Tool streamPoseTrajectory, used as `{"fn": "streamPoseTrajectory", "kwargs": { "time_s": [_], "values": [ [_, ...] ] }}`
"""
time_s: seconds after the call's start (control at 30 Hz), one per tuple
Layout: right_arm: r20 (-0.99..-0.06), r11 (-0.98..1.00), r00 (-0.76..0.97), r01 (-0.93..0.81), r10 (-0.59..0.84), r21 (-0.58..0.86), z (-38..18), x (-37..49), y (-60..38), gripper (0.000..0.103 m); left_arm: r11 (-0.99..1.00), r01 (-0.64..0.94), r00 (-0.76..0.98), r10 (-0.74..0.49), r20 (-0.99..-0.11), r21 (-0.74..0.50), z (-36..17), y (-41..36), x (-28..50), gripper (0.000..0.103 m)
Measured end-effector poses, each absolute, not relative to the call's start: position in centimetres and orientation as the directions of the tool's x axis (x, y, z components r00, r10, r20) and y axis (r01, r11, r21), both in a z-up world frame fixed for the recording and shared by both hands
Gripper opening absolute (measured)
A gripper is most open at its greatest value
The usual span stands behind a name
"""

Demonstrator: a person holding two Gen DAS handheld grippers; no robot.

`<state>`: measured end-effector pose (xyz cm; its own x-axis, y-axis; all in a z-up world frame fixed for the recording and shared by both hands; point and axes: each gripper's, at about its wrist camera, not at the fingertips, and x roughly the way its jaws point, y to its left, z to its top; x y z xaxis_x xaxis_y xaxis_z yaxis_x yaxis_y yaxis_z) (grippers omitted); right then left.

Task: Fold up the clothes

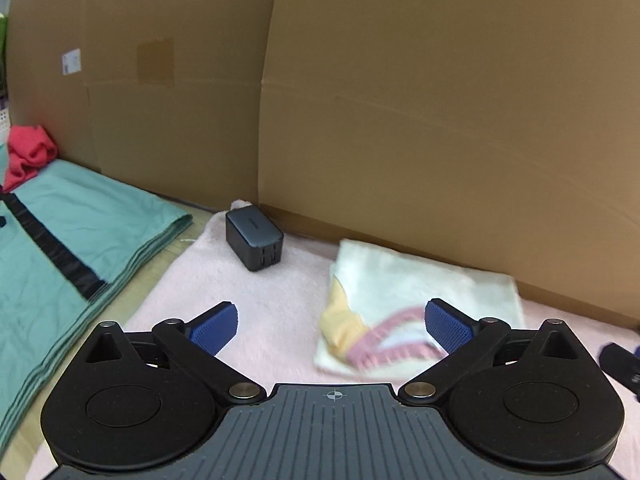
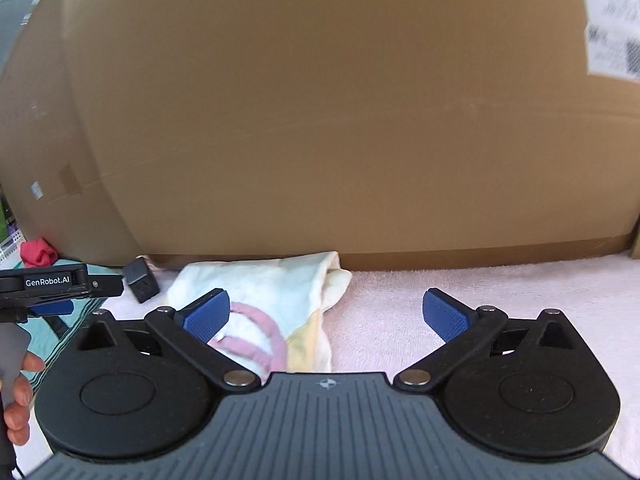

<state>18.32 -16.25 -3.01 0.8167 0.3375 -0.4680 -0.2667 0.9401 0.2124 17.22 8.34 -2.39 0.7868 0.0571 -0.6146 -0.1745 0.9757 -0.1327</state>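
Starting nearest: left gripper (image 1: 332,326) has both blue pads spread wide w/ nothing clamped, hovering over the pink fleece blanket (image 1: 272,312). Right gripper (image 2: 326,318) same, jaws fully apart, empty; its left pad (image 2: 208,316) overlaps the garment in view but contact can't be confirmed. In right wrist view the left gripper body shows at far left w/ a hand (image 2: 18,392) on its grip. Task item = cream folded garment (image 1: 420,300) w/ pink ribbed trim and a yellow patch, lying flat on the blanket, released by both tools, its far edge close to the cardboard wall (image 1: 400,100). Same garment in right view (image 2: 272,300) sits left of centre, blurry. Left of it on the blanket: dark charger block (image 1: 254,238), ports facing cam, near the blanket's back corner. Further left, off the blanket: folded teal cloth (image 1: 80,232) w/ a black strip across it, layered edges visible. Behind that, crumpled red cloth (image 1: 28,152) by the wall. White label (image 1: 71,61) stuck high on the cardboard.
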Motion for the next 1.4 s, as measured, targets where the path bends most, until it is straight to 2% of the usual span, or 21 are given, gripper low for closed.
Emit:
{"fn": "streamPoseTrajectory", "kwargs": {
  "time_s": [0.3, 0.4, 0.57, 0.9, 1.1, 1.3, 1.4],
  "values": [
    [-0.471, 0.957, 0.843, -0.289, 0.261, 0.012, -3.0, 8.4, -12.2, 0.103, 0.974, -0.226, 0.776, 0.178, -0.605, -0.003, -3.4, 5.1, 8.2, 0.103],
    [-0.458, 0.957, 0.853, -0.290, 0.251, -0.015, -3.2, 6.4, -10.9, 0.103, 0.971, -0.239, 0.772, 0.192, -0.606, 0.003, -3.7, 5.5, 6.4, 0.103],
    [-0.439, 0.960, 0.863, -0.281, 0.251, -0.004, -2.7, 4.2, -11.0, 0.103, 0.967, -0.255, 0.743, 0.195, -0.640, -0.002, -4.0, 5.5, 3.9, 0.103],
    [-0.427, 0.968, 0.874, -0.249, 0.231, 0.014, -2.3, 3.0, -11.7, 0.103, 0.969, -0.245, 0.773, 0.210, -0.598, 0.024, -2.3, 4.6, 2.3, 0.103],
    [-0.392, 0.968, 0.887, -0.245, 0.243, 0.047, -1.8, 2.8, -12.3, 0.103, 0.971, -0.235, 0.809, 0.223, -0.544, 0.048, -0.5, 4.2, 1.7, 0.103],
    [-0.365, 0.966, 0.894, -0.246, 0.259, 0.081, -1.3, 2.6, -12.8, 0.103, 0.979, -0.203, 0.831, 0.162, -0.532, -0.019, 0.2, 5.0, 1.6, 0.103],
    [-0.360, 0.965, 0.895, -0.252, 0.262, 0.076, -1.2, 2.5, -12.7, 0.103, 0.977, -0.212, 0.835, 0.179, -0.520, -0.003, 0.3, 4.8, 1.5, 0.103]
  ]
}}
